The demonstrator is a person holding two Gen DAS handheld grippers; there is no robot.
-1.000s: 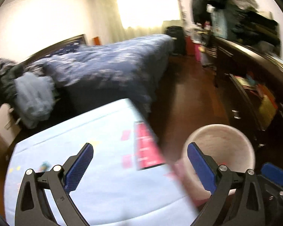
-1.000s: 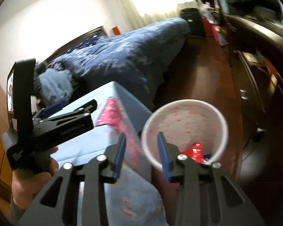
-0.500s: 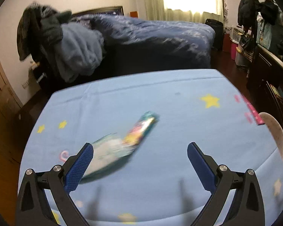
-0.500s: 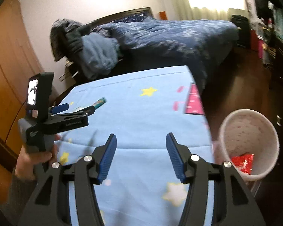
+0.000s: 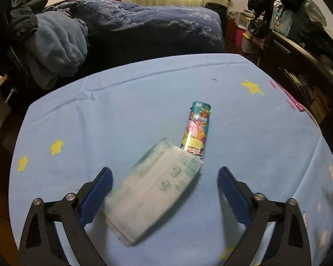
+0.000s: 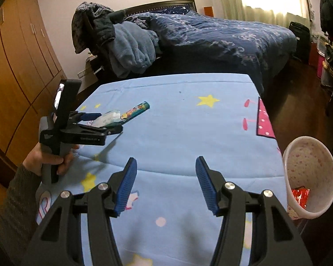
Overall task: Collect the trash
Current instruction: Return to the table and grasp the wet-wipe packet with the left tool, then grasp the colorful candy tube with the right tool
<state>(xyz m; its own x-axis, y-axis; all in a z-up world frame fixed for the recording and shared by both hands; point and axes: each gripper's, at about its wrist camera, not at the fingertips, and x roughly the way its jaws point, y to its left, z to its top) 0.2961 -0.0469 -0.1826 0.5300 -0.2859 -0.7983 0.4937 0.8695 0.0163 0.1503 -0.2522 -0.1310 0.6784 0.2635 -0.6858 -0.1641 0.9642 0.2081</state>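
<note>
A pale green-and-white tissue pack [image 5: 153, 188] lies on the light blue star-print tablecloth [image 5: 126, 115], its far end over a colourful cartoon-print wrapper [image 5: 196, 130]. My left gripper [image 5: 164, 190] is open, its jaws on either side of the pack's near end, just above it. Both items show small in the right wrist view: the pack [image 6: 107, 118] and the wrapper [image 6: 135, 110], with the left gripper [image 6: 100, 122] at them. My right gripper [image 6: 165, 186] is open and empty over the table's near side. A pink-spotted white bin [image 6: 310, 177] beside the table's right edge holds a red wrapper [image 6: 300, 195].
A bed with a dark blue duvet [image 6: 222, 37] stands behind the table. Clothes hang in a pile [image 5: 53, 44] at the left. Wooden wardrobes [image 6: 17, 62] line the left wall. A dark dresser [image 5: 310, 71] with clutter runs along the right.
Both grippers swung left from the bin to the table. The left gripper moved down and closer to the tissue pack, now between its jaws. The right gripper has opened wider.
</note>
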